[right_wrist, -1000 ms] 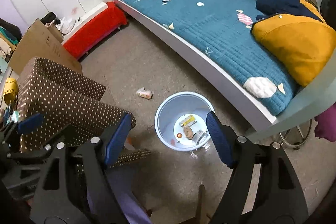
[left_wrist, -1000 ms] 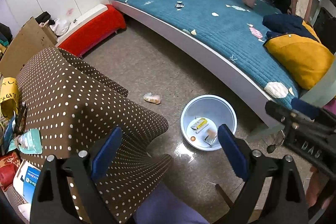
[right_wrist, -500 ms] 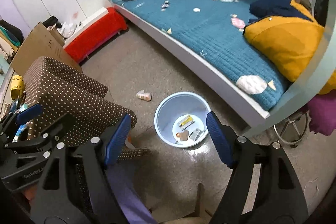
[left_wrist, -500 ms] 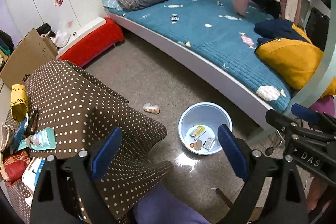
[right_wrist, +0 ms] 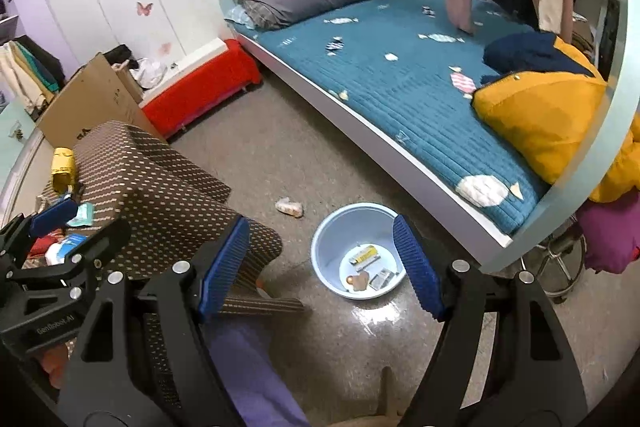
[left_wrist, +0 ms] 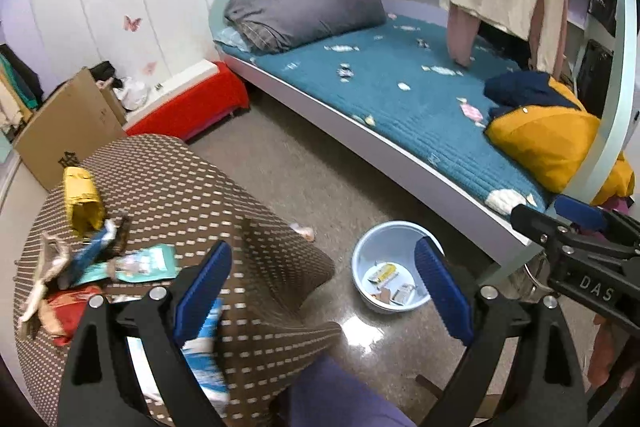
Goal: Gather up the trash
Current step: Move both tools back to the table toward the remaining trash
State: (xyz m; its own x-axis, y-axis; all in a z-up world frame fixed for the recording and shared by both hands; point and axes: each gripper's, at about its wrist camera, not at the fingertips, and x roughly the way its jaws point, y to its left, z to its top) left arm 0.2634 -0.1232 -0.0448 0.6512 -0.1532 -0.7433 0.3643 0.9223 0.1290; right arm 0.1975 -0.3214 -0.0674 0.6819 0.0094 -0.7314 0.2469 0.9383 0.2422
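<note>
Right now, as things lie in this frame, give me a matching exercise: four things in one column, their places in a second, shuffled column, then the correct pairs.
Things:
1. crumpled wrapper
2. yellow packet
3. flat yellow-and-white packet
4. mustard jacket

Places:
A. inside the pale blue basin
B. on the teal bed cover
C. on the bare floor, beside the basin
D. on the dotted brown cloth

Pairs: 1-C, 2-D, 3-A, 4-B
</note>
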